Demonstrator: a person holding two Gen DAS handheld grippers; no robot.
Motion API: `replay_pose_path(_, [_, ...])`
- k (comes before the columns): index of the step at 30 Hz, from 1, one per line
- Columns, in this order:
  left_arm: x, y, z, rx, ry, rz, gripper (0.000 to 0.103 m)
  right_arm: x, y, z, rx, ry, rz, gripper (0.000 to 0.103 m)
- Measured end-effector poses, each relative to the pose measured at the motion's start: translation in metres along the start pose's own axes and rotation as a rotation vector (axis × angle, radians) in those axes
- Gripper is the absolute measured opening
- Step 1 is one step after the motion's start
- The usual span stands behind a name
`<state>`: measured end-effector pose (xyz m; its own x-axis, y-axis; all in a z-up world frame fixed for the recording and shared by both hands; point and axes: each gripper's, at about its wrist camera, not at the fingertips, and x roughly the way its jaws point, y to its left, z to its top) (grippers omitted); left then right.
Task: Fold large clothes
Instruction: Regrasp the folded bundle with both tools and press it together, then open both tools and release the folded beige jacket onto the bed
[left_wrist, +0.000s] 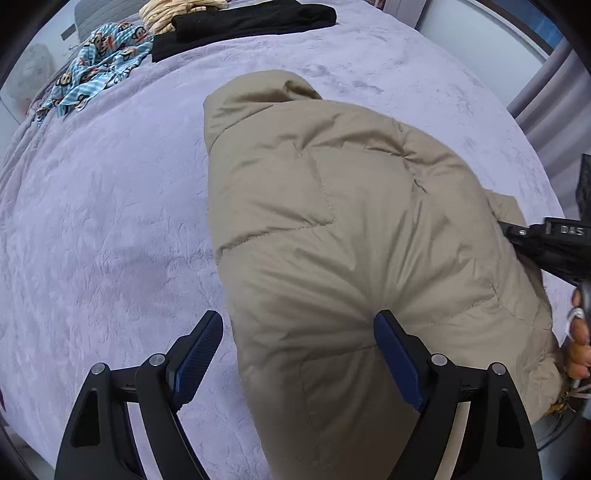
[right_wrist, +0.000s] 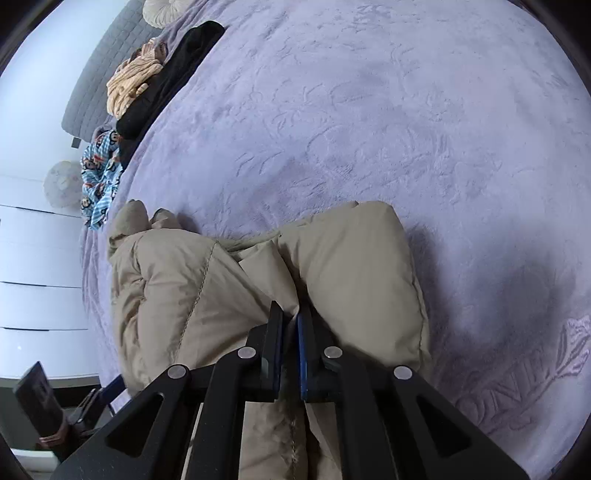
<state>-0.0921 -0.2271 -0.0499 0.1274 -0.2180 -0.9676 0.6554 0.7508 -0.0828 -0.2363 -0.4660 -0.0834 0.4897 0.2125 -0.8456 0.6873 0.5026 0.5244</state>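
A beige puffer jacket (left_wrist: 332, 229) lies bunched on a lilac bedspread (left_wrist: 103, 221). My left gripper (left_wrist: 297, 325) is open, its jaws wide apart: one blue pad over the bedspread, the other on the jacket's near part. The jacket also shows in the right wrist view (right_wrist: 177, 288). My right gripper (right_wrist: 290, 314) is shut on a fold of the jacket, with fabric pinched between its pads. The right gripper's body (left_wrist: 550, 243) shows at the right edge of the left wrist view.
A black garment (left_wrist: 243, 26), a cream striped knit (left_wrist: 170, 11) and a blue cartoon-print cloth (left_wrist: 99, 62) lie at the far side of the bed. A grey headboard (right_wrist: 99, 74) and white drawers (right_wrist: 37, 266) stand to the left in the right wrist view.
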Motion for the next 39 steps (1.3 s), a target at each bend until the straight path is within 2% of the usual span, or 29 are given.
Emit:
replay_pose_path(3, [0.0,0.007,-0.001,-0.047,0.007,-0.015,0.085,-0.028,0.013,-0.014,-0.058,-0.018,0.003,0.007])
replay_pose_path(7, [-0.003,0.008,0.0,-0.051,0.007,-0.007,0.085,-0.058,0.031,-0.049,-0.149,-0.024,0.004,0.009])
replay_pose_path(13, [-0.012,0.011,-0.005,-0.063,0.007,-0.007,0.085,-0.053,0.035,-0.084,-0.187,0.024,-0.06,0.01])
replay_pose_path(21, [-0.014,0.02,-0.01,-0.061,0.033,-0.056,0.086,-0.051,0.033,-0.086,-0.137,-0.007,-0.095,0.01])
replay_pose_path(22, [-0.015,0.021,-0.01,-0.058,0.029,-0.053,0.089,-0.052,0.034,-0.088,-0.135,-0.014,-0.102,0.011])
replay_pose_path(23, [-0.016,0.023,-0.011,-0.055,0.025,-0.042,0.103,-0.053,0.035,-0.09,-0.132,-0.02,-0.111,0.012])
replay_pose_path(24, [-0.018,0.024,-0.013,-0.054,0.013,-0.032,0.103,-0.054,0.036,-0.092,-0.129,-0.027,-0.123,0.014])
replay_pose_path(27, [-0.021,0.028,-0.017,-0.04,0.014,-0.062,0.103,-0.057,0.038,-0.097,-0.107,-0.048,-0.152,0.021])
replay_pose_path(32, [-0.03,0.04,-0.023,-0.028,-0.008,-0.078,0.103,-0.062,0.04,-0.105,-0.076,-0.076,-0.176,0.027])
replay_pose_path(33, [-0.032,0.042,-0.024,-0.026,-0.012,-0.076,0.103,-0.064,0.04,-0.107,-0.072,-0.083,-0.181,0.03])
replay_pose_path(36, [-0.034,0.049,-0.027,-0.01,-0.017,-0.067,0.103,-0.069,0.044,-0.114,-0.069,-0.104,-0.197,0.051])
replay_pose_path(39, [-0.035,0.052,-0.032,0.011,-0.01,-0.052,0.103,-0.077,0.049,-0.123,-0.083,-0.123,-0.212,0.054])
